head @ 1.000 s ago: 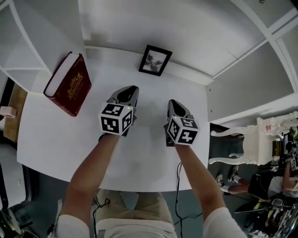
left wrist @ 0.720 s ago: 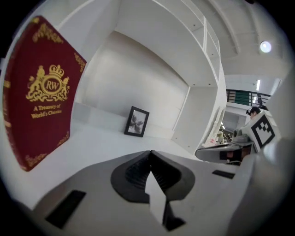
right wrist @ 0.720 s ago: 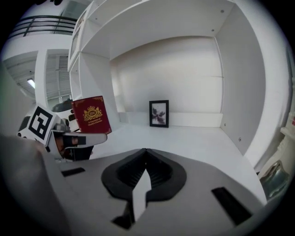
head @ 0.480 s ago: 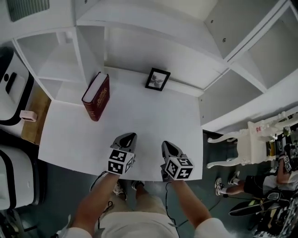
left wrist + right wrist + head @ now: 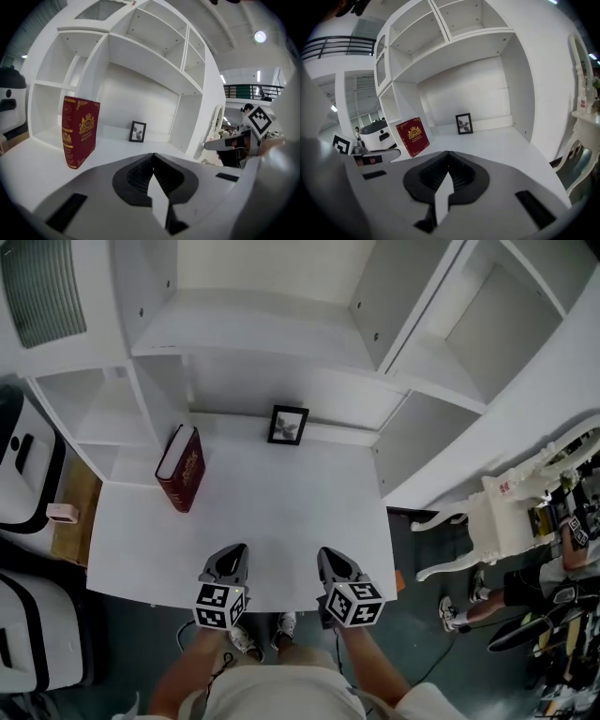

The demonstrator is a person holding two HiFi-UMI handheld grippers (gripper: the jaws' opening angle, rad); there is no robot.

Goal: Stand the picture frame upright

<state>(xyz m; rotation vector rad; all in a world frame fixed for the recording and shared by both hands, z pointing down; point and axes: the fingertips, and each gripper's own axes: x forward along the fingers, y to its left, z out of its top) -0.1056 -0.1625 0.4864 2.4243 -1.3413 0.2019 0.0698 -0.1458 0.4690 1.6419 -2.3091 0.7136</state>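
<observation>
Frame: stands up at the back of the table, close to the wall, picture side facing front.
Book: stands up to the left, well apart from the frame.
Left claw: jaws pressed together, nothing in them, near the front edge.
Right claw: the same, jaws together and empty, far from the frame.
Job: looks done.
Doing it well: both claws should keep clear of the frame so nothing bumps it over.

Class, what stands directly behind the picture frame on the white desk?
The alcove's white back wall rises close behind the upright picture frame. Any rear stand, and whether the frame touches the wall, is covered by the frame itself.
</observation>
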